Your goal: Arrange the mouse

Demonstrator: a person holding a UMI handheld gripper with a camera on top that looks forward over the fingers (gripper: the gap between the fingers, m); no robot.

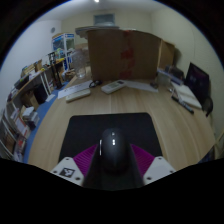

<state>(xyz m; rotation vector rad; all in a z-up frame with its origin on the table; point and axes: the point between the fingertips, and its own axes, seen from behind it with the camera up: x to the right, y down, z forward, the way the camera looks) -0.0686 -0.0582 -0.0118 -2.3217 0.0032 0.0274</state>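
Observation:
A black computer mouse [112,156] sits between my two fingers, its scroll wheel facing up. Both magenta pads [88,156] press against its sides. My gripper [112,168] is shut on the mouse and holds it over the near edge of a black mouse mat [110,128] that lies on the wooden table [170,125]. I cannot tell whether the mouse touches the mat. The fingertips are hidden behind the mouse body.
Beyond the mat lie a white keyboard [78,93] and another light keyboard [115,86]. A large cardboard box [122,55] stands at the back. A laptop [193,88] is at the far right. Shelves with clutter [25,95] line the left.

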